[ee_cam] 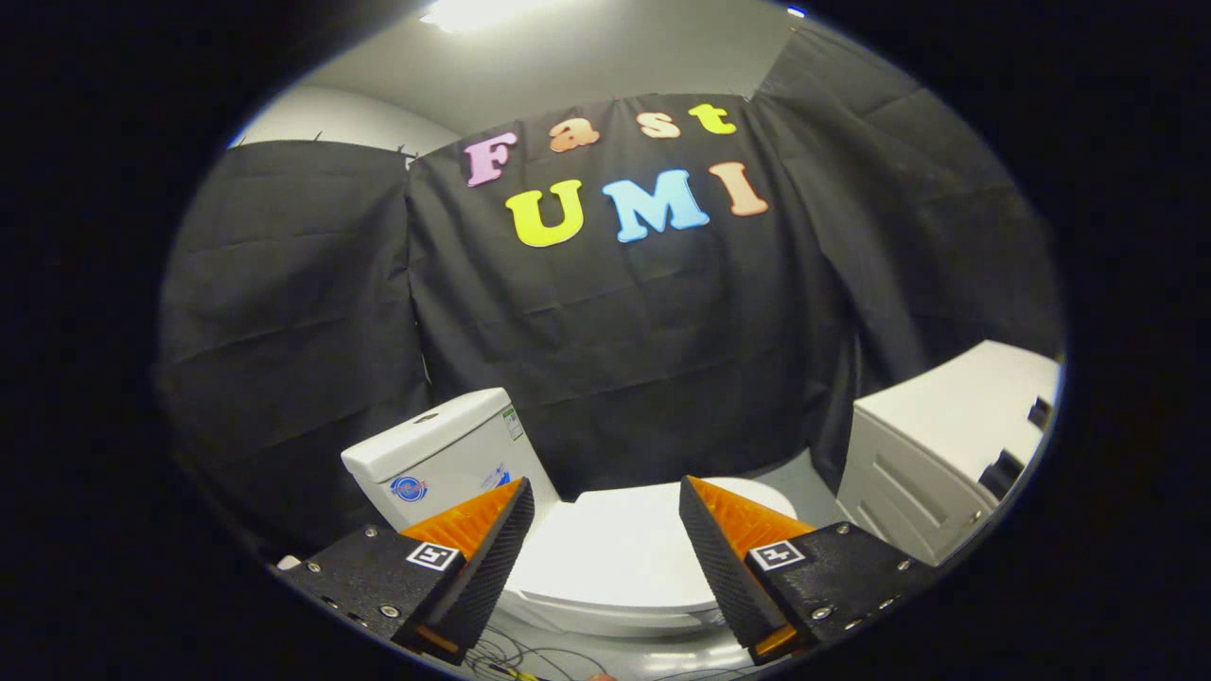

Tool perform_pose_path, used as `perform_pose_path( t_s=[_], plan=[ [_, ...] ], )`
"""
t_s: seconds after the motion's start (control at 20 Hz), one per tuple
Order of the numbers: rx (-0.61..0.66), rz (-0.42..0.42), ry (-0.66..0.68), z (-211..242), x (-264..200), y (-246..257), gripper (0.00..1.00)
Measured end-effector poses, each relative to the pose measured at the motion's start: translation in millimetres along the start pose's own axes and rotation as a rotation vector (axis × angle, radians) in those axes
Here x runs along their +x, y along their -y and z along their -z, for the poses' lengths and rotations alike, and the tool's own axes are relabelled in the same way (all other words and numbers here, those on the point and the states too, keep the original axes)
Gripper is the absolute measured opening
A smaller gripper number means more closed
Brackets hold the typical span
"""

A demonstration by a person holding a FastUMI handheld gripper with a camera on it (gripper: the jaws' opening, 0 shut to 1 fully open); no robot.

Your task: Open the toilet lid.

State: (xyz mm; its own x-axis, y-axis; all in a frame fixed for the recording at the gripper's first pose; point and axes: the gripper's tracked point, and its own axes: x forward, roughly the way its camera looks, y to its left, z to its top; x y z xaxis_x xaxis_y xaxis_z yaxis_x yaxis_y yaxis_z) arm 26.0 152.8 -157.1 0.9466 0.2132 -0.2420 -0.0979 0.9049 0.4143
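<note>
Gripper view looks down over the gripper point(605, 530), whose two fingers are spread wide apart at the bottom of the frame, holding nothing. Between and just beyond them, at lower centre, lies the smooth white toilet lid point(620, 553), closed flat over the bowl and untouched by either finger. Behind the left finger, at lower left, rises the white ceramic cistern point(440, 454), with stickers on its side. At the lower right stands a white panelled cabinet point(932, 454) with dark handles. Thin loose cables point(516, 657) trail across the pale floor at the very bottom.
</note>
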Motion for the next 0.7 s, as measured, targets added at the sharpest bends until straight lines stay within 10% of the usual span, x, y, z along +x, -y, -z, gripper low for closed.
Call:
perform_pose_path(
  t_s=[0.7],
  plan=[
    [0.603, 0.254, -0.212, 173, 7, 134, 0.95]
  ],
)
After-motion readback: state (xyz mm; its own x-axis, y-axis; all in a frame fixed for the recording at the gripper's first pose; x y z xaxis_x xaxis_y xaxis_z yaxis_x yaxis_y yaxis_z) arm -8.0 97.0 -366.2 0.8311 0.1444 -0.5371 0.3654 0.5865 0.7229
